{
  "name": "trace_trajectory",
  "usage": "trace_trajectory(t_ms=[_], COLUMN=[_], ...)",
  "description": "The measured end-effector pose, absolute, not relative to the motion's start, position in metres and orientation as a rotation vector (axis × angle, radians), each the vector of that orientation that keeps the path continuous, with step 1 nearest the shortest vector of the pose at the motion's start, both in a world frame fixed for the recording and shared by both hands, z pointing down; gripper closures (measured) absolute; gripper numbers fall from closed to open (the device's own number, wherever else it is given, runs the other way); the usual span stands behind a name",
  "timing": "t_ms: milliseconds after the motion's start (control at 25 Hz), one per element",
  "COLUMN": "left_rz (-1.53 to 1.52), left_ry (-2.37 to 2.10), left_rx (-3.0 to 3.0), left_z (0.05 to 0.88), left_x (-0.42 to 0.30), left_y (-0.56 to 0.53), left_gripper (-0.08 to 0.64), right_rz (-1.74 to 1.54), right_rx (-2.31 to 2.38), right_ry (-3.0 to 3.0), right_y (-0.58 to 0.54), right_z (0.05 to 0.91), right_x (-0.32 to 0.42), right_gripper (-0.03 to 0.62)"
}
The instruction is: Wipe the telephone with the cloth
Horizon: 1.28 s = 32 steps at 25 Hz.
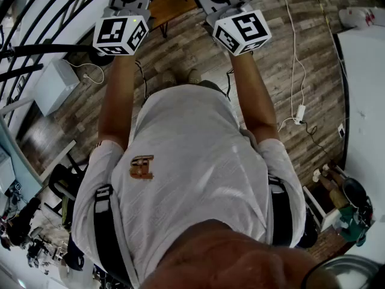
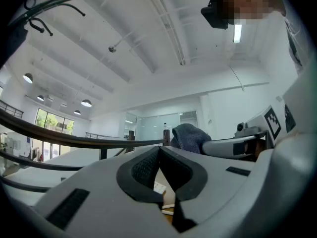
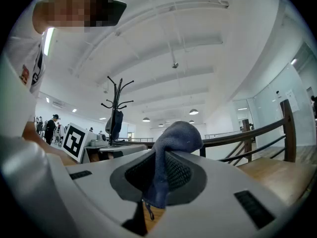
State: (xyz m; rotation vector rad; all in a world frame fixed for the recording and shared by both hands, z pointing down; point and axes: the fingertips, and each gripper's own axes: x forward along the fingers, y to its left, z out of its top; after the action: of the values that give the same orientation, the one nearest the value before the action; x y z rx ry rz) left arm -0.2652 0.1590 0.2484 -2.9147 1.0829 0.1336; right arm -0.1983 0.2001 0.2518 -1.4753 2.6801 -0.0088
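So the right gripper (image 3: 159,155) is pinching the blue cloth (image 3: 176,133), which bunches up over its tips, I'd guess ready for wiping. The left gripper (image 2: 159,152) is pressed together on nothing, probably spare for steadying. No telephone in any view, and the head view's top edge cuts off both sets of jaws.

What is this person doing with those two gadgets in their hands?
A person holds a two-jaw gripper in each hand, both pointed level out in front. The right gripper is clamped on a blue cloth; the left gripper is shut and empty. No telephone is in view; nothing is being wiped.
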Motion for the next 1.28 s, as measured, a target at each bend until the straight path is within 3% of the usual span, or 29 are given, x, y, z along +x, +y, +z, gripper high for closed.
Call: trace_trajectory(t_ms=[360,1280], left_rz=[0.136,0.061], left_ry=[1.113,1.209], left_rx=[-2.918,-2.893], left_z=[0.252,0.275], left_x=[-0.249,-0.141], left_y=[0.162,0.15], left_gripper=[0.543,0.543], right_rz=[-0.02,-0.019], right_rx=[-1.459,-1.528], right_ry=[2.669,2.702], right_y=[0.206,0.204], right_z=[0.251,0.277], right_x=[-0.173,-0.029], right_gripper=[0.532,0.532])
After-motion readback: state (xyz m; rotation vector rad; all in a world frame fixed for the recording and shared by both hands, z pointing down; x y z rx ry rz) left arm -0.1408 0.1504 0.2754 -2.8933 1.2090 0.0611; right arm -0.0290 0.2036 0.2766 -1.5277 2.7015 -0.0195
